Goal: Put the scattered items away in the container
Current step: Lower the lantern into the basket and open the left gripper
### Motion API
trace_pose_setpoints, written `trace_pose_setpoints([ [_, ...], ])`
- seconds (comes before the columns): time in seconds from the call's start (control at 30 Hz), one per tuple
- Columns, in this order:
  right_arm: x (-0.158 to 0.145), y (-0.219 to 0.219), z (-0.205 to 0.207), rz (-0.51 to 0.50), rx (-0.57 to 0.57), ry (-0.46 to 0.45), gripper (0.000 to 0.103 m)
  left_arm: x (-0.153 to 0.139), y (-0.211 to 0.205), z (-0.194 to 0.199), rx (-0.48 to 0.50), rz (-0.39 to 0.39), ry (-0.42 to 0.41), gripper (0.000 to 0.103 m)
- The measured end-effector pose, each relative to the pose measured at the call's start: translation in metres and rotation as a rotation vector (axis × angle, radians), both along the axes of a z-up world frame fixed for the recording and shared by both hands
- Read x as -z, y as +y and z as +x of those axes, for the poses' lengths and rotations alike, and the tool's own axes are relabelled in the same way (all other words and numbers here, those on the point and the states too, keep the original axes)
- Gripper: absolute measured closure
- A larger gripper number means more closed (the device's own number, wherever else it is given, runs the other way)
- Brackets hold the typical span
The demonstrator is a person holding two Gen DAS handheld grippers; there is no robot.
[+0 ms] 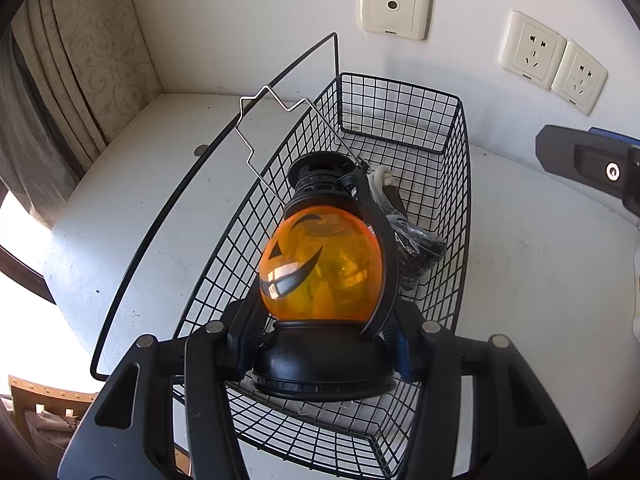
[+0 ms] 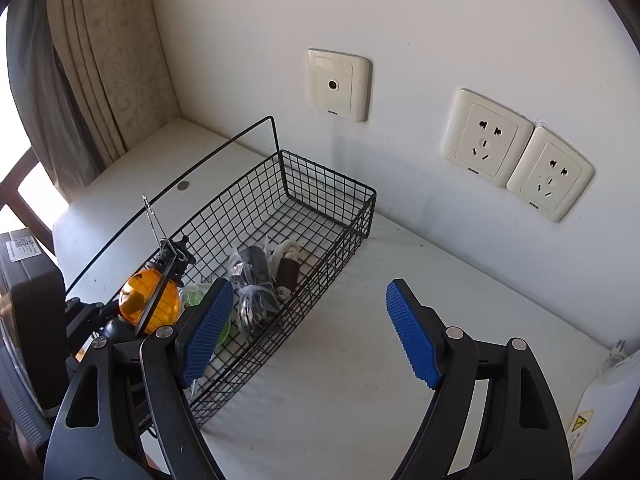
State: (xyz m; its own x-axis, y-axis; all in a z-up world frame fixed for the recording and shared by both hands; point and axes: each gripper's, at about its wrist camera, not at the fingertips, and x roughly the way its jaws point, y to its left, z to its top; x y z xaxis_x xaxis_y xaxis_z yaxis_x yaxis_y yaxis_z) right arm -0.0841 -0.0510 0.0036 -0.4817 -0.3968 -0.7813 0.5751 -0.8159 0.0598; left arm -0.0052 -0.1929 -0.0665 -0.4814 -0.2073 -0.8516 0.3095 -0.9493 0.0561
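Note:
An orange pumpkin-face lantern [image 1: 320,268] with a black base and a thin wire handle is upright in my left gripper [image 1: 326,346], whose fingers are shut on its base. It hangs over the near end of the black wire basket [image 1: 400,85]; I cannot tell whether it touches the floor. The right wrist view shows the same lantern [image 2: 150,304] at the basket's [image 2: 332,172] near left end. My right gripper [image 2: 308,332] stands open over bare table beside the basket, nothing between its blue pads [image 2: 412,332].
In the basket lie a black bagged cable bundle [image 2: 252,292], a white cord with a brown strap [image 2: 286,268] and something green [image 2: 192,294]. The basket has a tall wire handle [image 2: 274,132]. Wall sockets [image 2: 486,140], a curtain [image 2: 100,60] and a white device [image 2: 600,400] surround it.

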Motion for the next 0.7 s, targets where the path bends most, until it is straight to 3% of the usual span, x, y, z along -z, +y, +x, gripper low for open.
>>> trace_pose_setpoints([
  [0.37, 0.006, 0.005, 0.002, -0.001, 0.01, -0.013, 0.023, 0.008, -0.001, -0.002, -0.027, -0.008, -0.032, 0.054],
  [0.5, 0.006, 0.007, 0.003, -0.001, 0.008, -0.016, 0.023, 0.007, -0.003, -0.003, -0.035, -0.009, -0.029, 0.037],
  [0.7, 0.003, 0.011, 0.004, -0.006, 0.01, -0.014, 0.023, -0.001, 0.0, -0.003, -0.029, -0.016, -0.011, 0.033],
])
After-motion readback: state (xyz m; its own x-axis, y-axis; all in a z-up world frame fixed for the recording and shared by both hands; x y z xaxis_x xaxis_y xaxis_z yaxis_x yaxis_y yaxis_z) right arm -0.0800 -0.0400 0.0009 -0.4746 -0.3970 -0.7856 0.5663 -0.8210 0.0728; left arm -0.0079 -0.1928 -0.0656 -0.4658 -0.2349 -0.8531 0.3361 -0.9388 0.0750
